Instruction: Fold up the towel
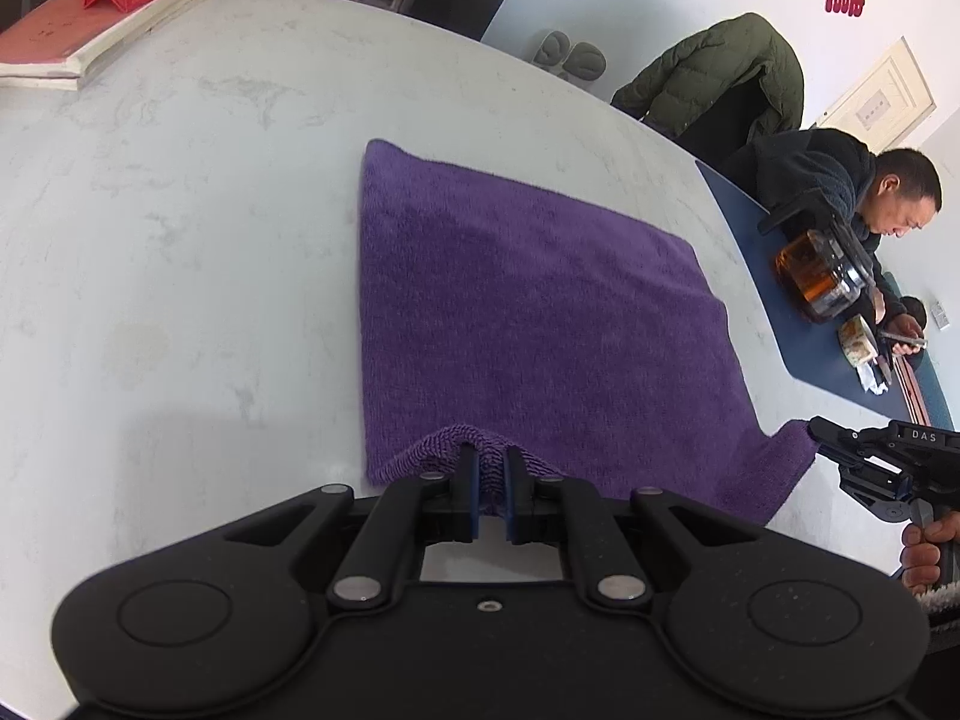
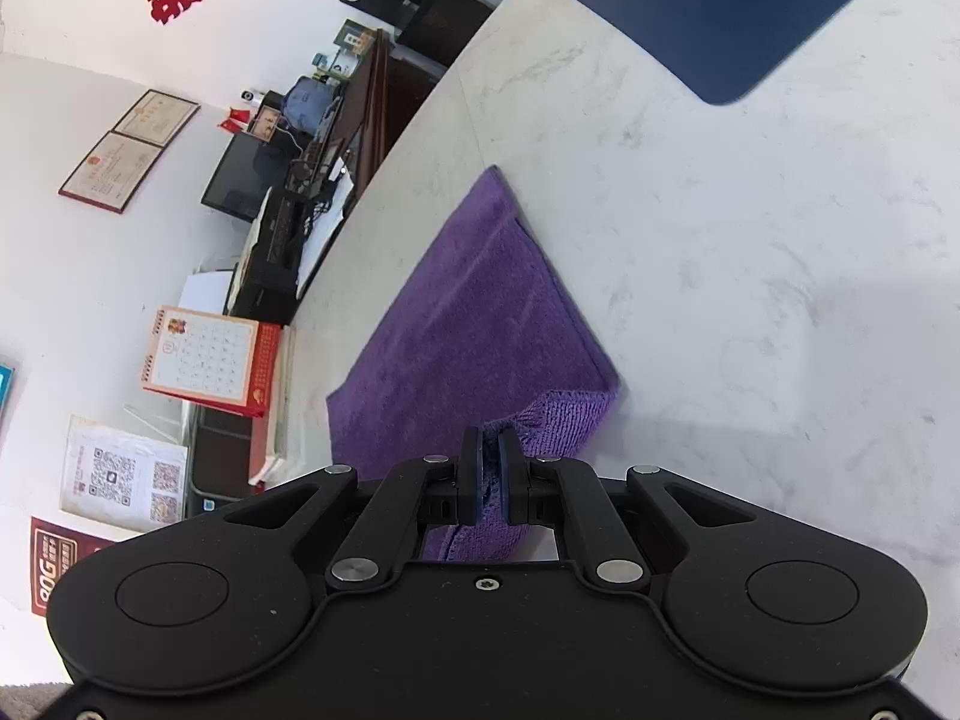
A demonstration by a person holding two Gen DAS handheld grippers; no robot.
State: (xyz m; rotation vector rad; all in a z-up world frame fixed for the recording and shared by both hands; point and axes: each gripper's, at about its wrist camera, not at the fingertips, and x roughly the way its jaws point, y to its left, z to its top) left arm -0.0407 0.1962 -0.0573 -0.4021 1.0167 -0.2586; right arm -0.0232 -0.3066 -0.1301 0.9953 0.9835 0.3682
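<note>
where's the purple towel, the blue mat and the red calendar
purple towel (image 1: 528, 312): left wrist view, middle of the flat cloth
blue mat (image 2: 708, 6): right wrist view, its middle, near the top edge
red calendar (image 2: 204, 357): right wrist view, on the white date page

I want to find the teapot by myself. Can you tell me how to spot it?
Look at the big pale marbled table, then at the dark blue mat near its far edge, in front of the seated person. The glass teapot stands on that mat, clear with amber tea inside and black fittings, taller than the small cup beside it.
</note>
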